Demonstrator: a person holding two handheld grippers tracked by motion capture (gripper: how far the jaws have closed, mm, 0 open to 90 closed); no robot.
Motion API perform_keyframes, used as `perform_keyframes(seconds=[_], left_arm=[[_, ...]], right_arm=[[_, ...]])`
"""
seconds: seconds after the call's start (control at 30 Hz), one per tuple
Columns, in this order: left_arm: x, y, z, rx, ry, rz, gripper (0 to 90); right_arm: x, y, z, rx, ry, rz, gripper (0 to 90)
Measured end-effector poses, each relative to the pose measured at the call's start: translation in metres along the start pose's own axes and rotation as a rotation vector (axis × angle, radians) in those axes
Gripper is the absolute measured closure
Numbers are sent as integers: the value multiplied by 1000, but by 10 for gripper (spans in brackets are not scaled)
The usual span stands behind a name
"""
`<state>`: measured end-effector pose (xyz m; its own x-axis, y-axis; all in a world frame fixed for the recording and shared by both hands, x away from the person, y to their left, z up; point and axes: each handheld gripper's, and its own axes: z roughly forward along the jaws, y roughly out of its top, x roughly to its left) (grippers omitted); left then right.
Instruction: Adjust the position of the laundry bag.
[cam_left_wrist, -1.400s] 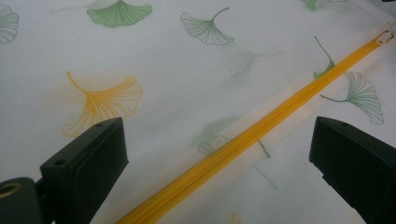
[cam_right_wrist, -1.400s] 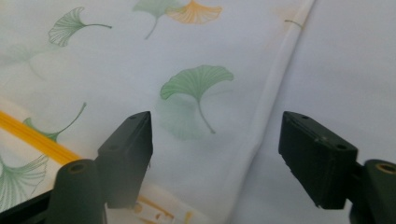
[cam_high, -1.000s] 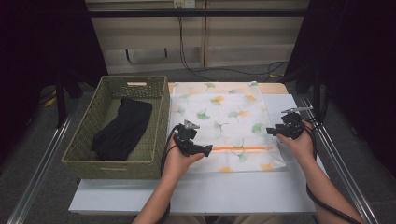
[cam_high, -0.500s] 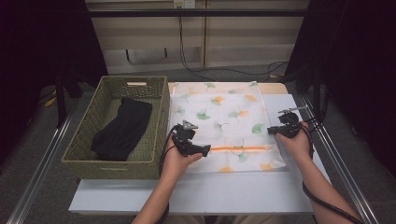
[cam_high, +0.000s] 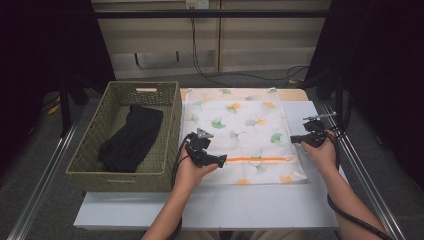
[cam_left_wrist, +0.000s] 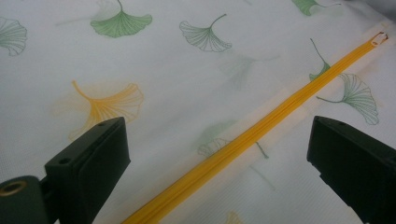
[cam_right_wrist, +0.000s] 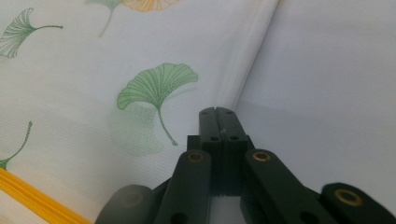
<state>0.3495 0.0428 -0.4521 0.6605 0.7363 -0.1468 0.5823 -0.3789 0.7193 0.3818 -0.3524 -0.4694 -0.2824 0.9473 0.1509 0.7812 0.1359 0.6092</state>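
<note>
The bag (cam_high: 240, 135) lies flat on the surface (cam_high: 210, 210) right of the basket (cam_high: 172, 115), the left hand-held gripper (cam_high: 220, 160) open astride its orange zipper (cam_left_wrist: 261, 128) at the near left, the right hand-held gripper (cam_high: 294, 139), jaws just closing, pinching the bag's right edge.

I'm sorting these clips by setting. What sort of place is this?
Probably a lab or recording workspace, not a home: a white table between metal rails, cables along the back wall, and a staged wicker basket beside a laundry bag.
</note>
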Motion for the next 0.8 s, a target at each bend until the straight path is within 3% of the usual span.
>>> perform_keyframes(seconds=[0.8], left_arm=[[-2, 2, 0, 6, -8, 12, 58]], right_arm=[[-23, -10, -13, 5, -30, 14, 900]])
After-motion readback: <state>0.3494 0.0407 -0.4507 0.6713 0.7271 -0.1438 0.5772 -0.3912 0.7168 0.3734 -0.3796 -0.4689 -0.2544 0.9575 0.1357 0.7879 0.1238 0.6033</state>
